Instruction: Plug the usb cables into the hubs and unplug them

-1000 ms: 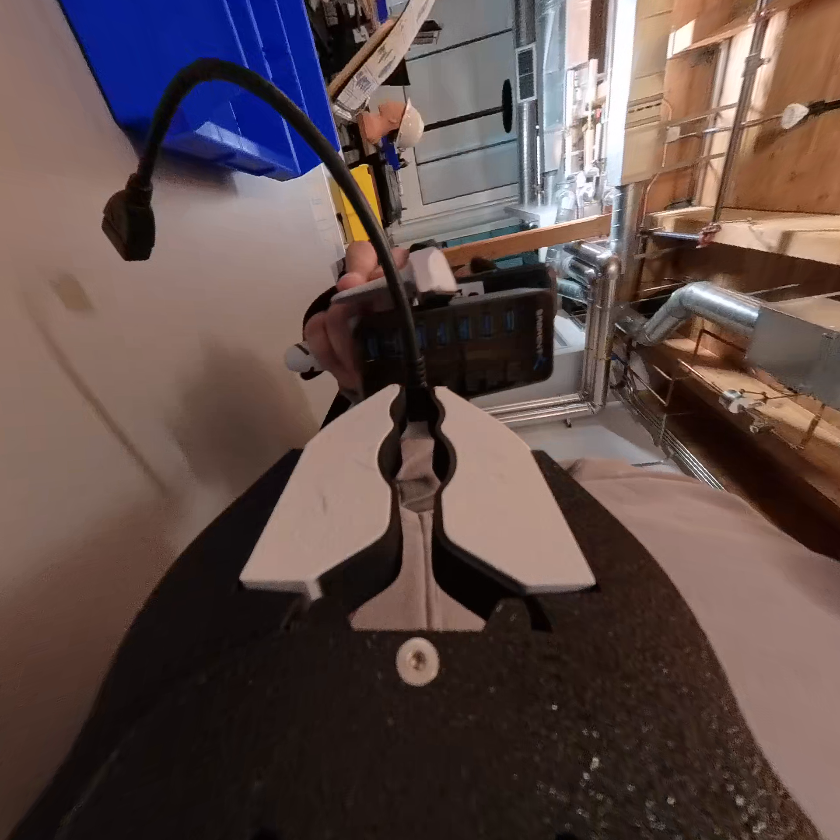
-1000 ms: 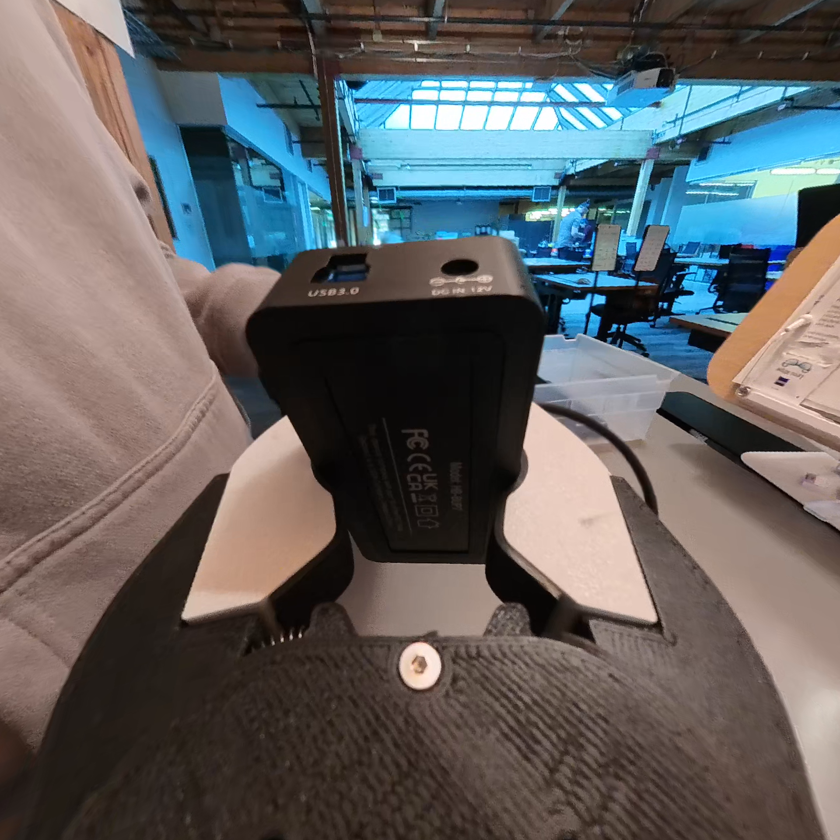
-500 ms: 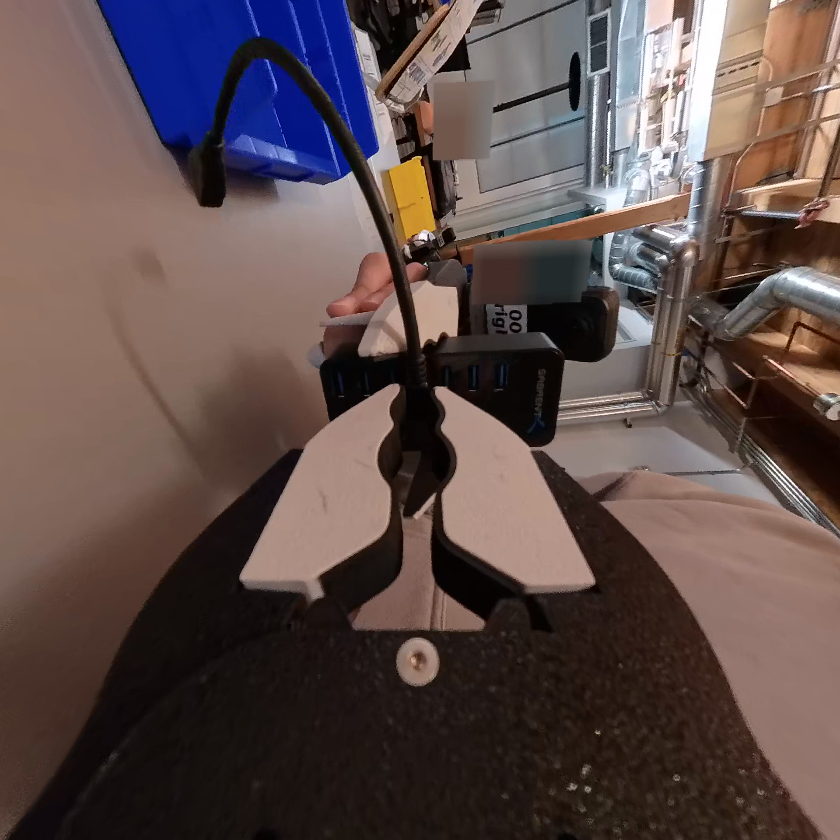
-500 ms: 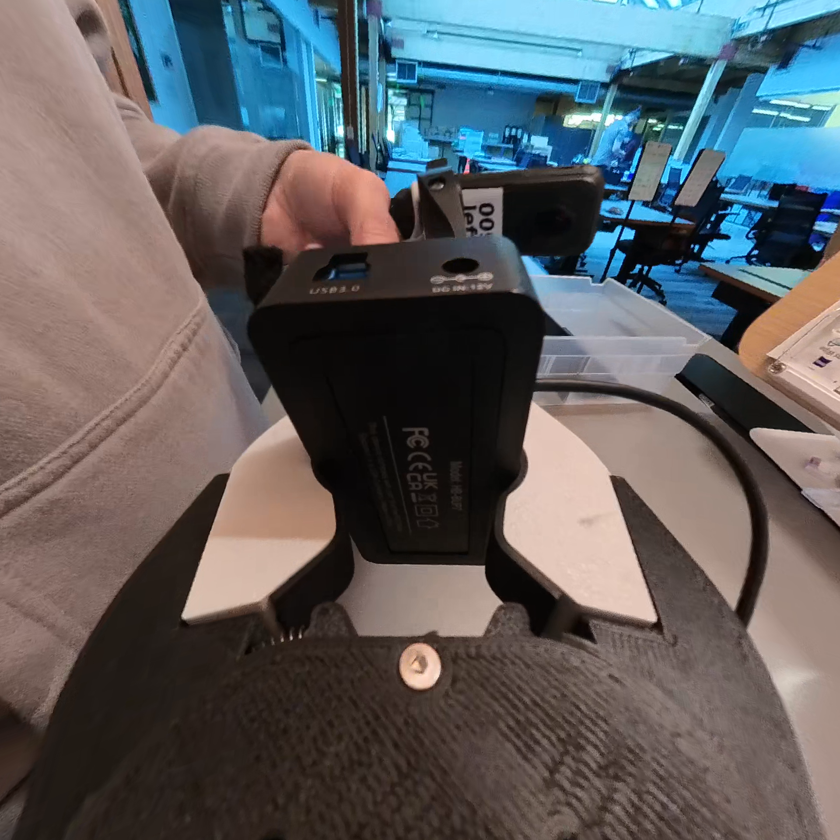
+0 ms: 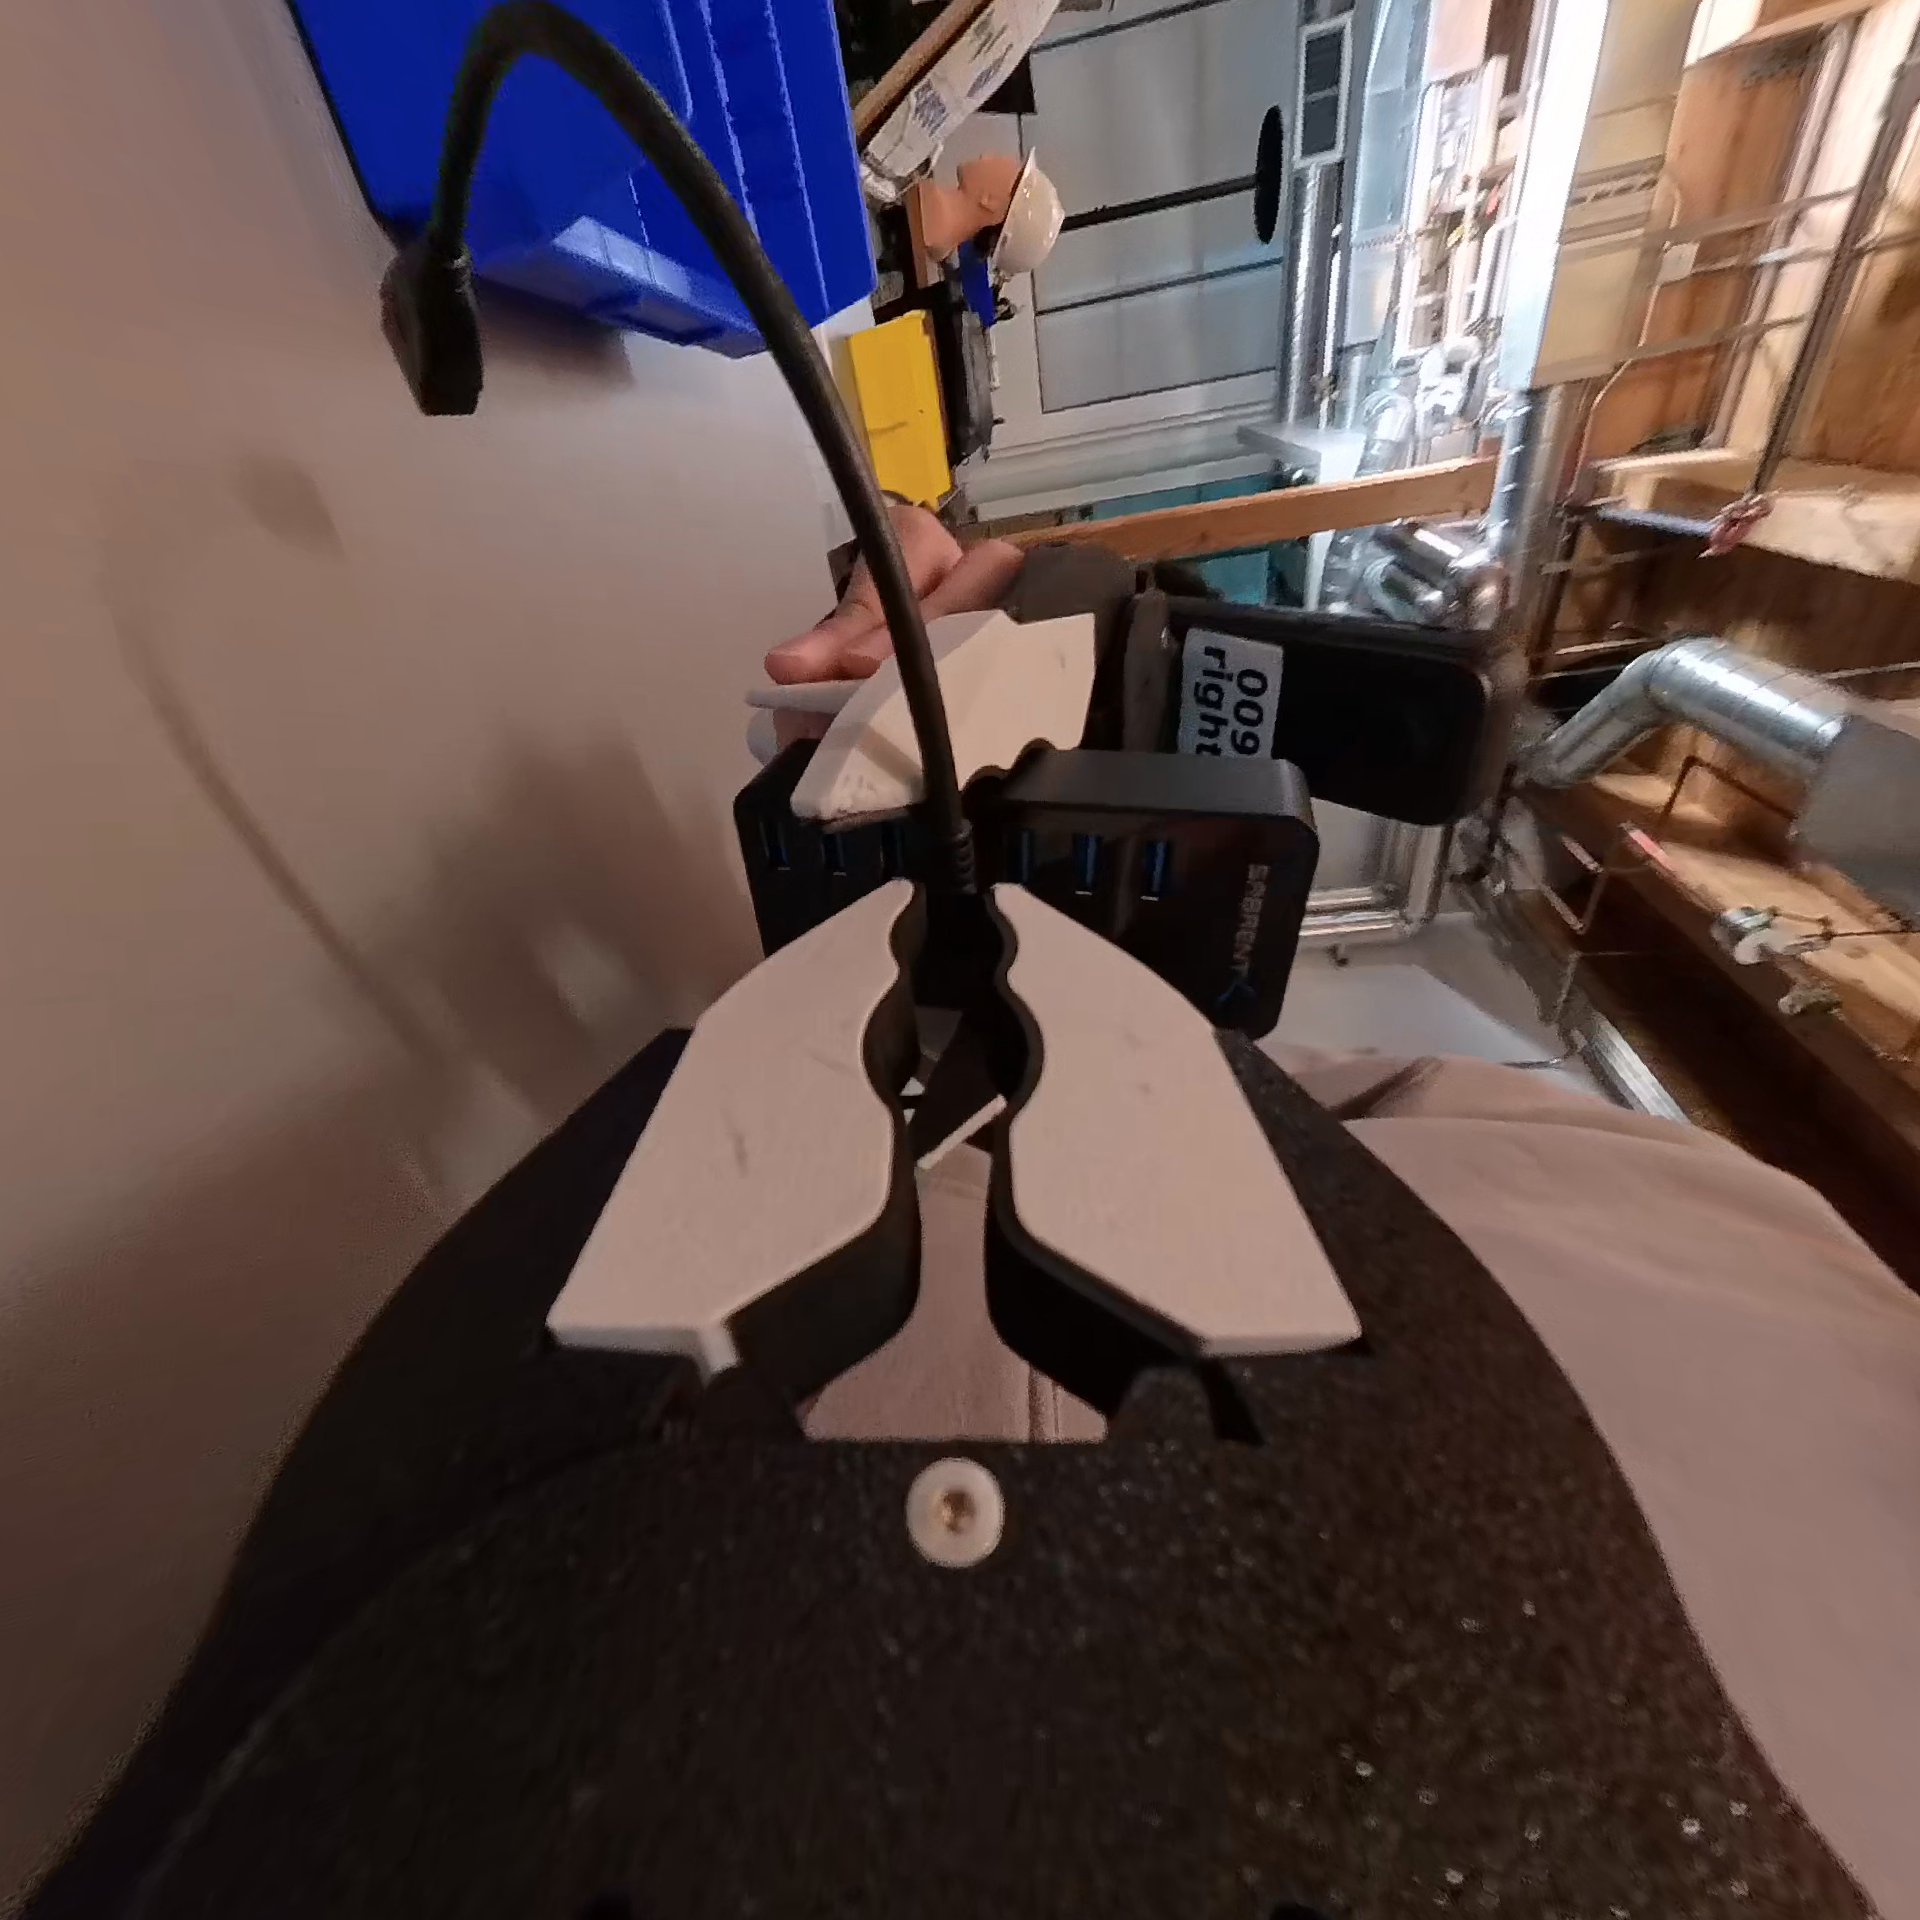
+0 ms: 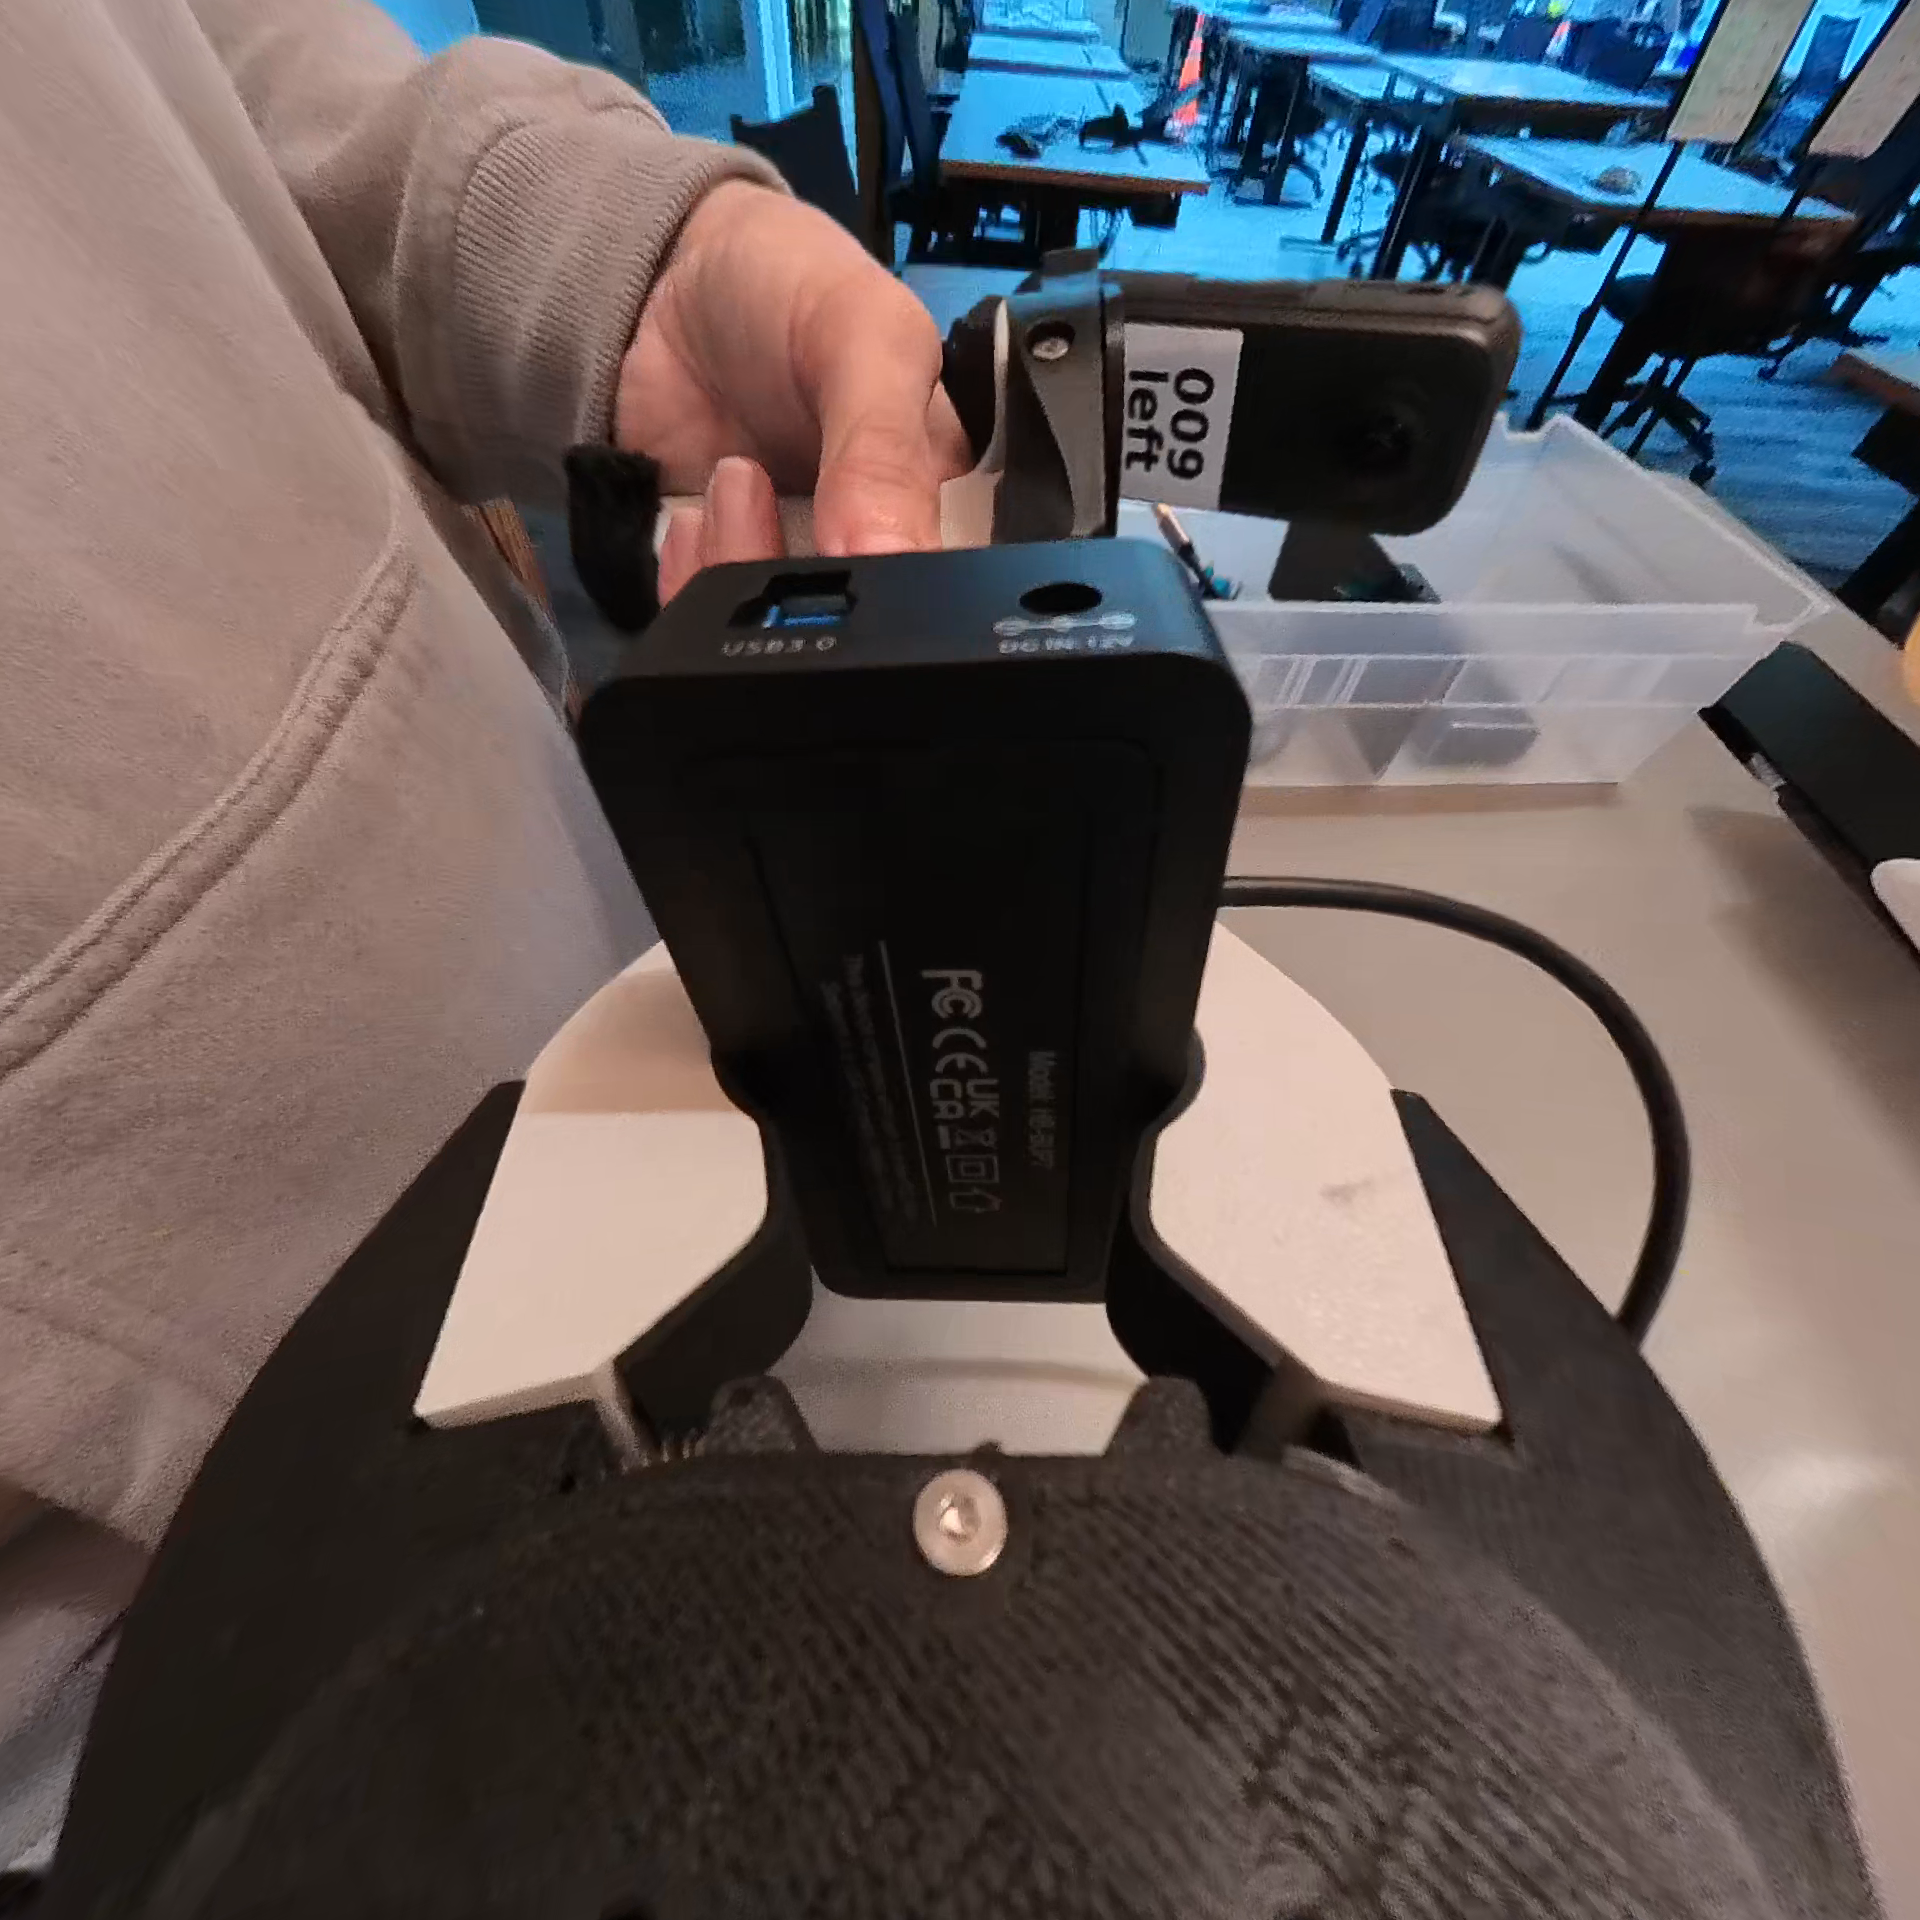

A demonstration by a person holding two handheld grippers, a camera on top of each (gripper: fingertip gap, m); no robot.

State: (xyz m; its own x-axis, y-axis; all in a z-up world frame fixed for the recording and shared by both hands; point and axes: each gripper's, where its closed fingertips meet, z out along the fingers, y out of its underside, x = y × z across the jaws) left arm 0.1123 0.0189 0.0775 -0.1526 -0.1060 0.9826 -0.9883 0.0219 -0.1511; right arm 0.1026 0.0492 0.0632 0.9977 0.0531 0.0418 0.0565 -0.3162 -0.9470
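Observation:
My left gripper is shut on the plug of a black USB cable. The cable arcs up and left to its free connector. The plug sits right in front of the row of blue ports on the black hub. I cannot tell whether it is inserted. My right gripper is shut on the hub and holds it upright above the table. The hub's end face shows a blue port and a round socket. The right gripper's white fingers show behind the hub. The cable loops past on the right.
A blue bin and a yellow object are beyond the cable. A clear compartment tray stands on the pale table. A hand holds the left gripper's handle. A beige sweatshirt fills the left side.
The left gripper and its cable plug have closed in on the hub's port row. The right view has tipped down, and the left hand and gripper have come into it behind the hub.

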